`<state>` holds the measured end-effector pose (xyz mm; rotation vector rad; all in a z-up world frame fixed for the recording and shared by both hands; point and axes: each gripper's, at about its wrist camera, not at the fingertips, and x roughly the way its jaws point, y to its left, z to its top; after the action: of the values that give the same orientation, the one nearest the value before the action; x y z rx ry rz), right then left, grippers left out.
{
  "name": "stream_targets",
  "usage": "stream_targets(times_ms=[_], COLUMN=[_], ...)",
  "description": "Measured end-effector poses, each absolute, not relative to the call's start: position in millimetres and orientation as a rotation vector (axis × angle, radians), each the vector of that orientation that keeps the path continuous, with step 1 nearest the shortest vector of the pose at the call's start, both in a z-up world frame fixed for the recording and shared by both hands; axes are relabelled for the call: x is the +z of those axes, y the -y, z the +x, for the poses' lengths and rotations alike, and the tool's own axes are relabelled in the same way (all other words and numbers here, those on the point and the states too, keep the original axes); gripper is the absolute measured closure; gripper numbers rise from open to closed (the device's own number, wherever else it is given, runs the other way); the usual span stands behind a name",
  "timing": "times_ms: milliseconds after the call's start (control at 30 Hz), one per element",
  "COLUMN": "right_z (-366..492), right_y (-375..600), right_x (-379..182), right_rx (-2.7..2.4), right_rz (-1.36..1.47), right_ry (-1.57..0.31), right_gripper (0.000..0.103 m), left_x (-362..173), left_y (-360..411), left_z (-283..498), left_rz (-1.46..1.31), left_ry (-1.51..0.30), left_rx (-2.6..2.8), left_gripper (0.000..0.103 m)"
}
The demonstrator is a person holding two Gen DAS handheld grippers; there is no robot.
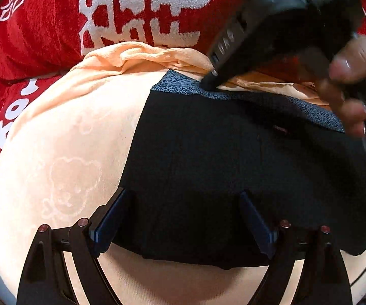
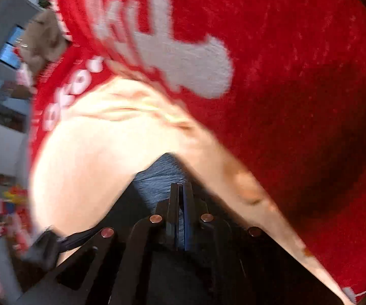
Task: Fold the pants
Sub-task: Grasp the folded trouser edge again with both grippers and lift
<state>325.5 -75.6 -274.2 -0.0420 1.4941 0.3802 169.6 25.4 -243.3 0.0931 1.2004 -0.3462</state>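
Between the spread left gripper (image 1: 183, 218) lie black pants (image 1: 233, 165), their waistband apparently pinched by the right gripper (image 2: 181, 193).

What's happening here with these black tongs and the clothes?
A person is folding dark pants laid on a peach blanket, using a handheld gripper in each hand. The right gripper is pinched shut on the blue-grey waistband. The left gripper hangs open over the pants' near edge, gripping nothing yet.

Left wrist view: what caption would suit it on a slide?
Open left gripper over black pants on a peach blanket; right gripper pinches the grey waistband.
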Motion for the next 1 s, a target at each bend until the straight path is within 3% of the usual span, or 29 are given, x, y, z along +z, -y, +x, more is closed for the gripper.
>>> stream_targets(times_ms=[100, 233, 600, 767, 867, 1000], right_z=[310.3, 266.9, 104.8, 37.4, 8.4, -42.5], right_y=[86.2, 117.5, 315.2, 344.2, 369.4, 390.7], right_x=[-262.3, -220.5, -184.5, -170.0, -167.1, -169.7], right_rx=[0.302, 0.245, -0.151, -0.268, -0.319, -0.35], right_rz=[-0.036, 0.002, 0.354, 0.351, 0.378, 0.504], right_ry=[-1.459, -1.398, -1.414, -1.381, -1.389, -1.407], right_gripper=[0.097, 0.059, 0.059, 0.059, 0.059, 0.059], left_x=[-239.4, -227.1, -188.5, -189.4, -215.4, -208.7], left_y=[-25.2, -24.6, 68.7, 132.2, 169.9, 174.9], left_z=[174.3, 173.1, 133.6, 105.1, 83.2, 62.6], left_rz=[0.09, 0.084, 0.178, 0.202, 0.32, 0.365], left_ry=[-1.233, -1.259, -1.258, -1.258, -1.349, -1.34], left_rx=[-0.334, -0.319, -0.473, -0.572, -0.592, -0.554], left_gripper=[0.014, 0.014, 0.014, 0.014, 0.014, 0.014])
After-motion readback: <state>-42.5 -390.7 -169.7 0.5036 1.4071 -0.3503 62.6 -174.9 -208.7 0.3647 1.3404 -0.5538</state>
